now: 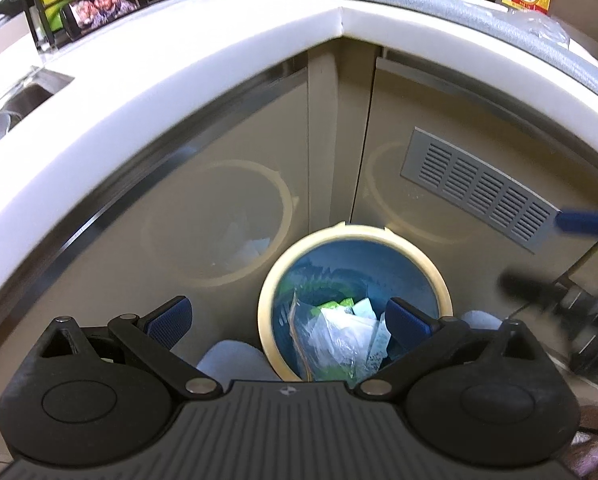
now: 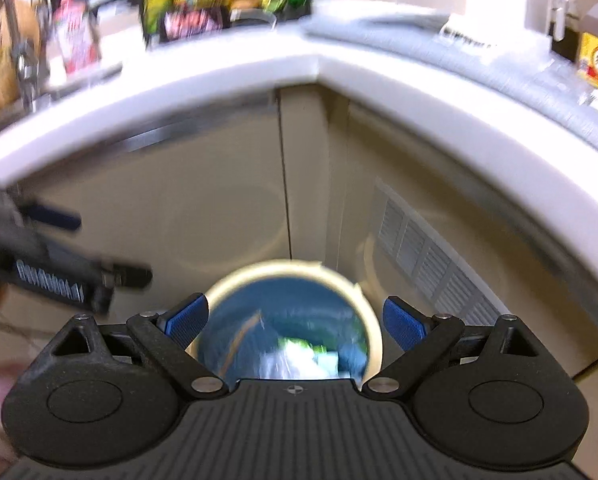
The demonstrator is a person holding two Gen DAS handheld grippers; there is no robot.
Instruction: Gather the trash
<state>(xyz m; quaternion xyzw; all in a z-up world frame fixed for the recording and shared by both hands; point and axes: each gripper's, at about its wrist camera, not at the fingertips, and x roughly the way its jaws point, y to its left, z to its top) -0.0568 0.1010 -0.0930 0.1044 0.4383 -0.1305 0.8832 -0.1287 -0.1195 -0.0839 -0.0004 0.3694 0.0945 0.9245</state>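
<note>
Both hovering wide open and empty above the bin (image 1: 355, 304) at the worktop's (image 1: 179, 92) inner corner, left gripper (image 1: 289, 318) and right gripper (image 2: 295, 320), risking snagging the loose liner (image 1: 411, 276) and spilling wrappers (image 1: 339, 332).

Cream-rimmed blue bin (image 1: 439, 276), green-and-white wrappers (image 1: 339, 320), ribbed blue tool pads (image 1: 405, 322), grey vent (image 1: 479, 190)

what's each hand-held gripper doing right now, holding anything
Left hand-held gripper: open, holding nothing, above the bin.
Right hand-held gripper: open, holding nothing, above the same bin.
</note>
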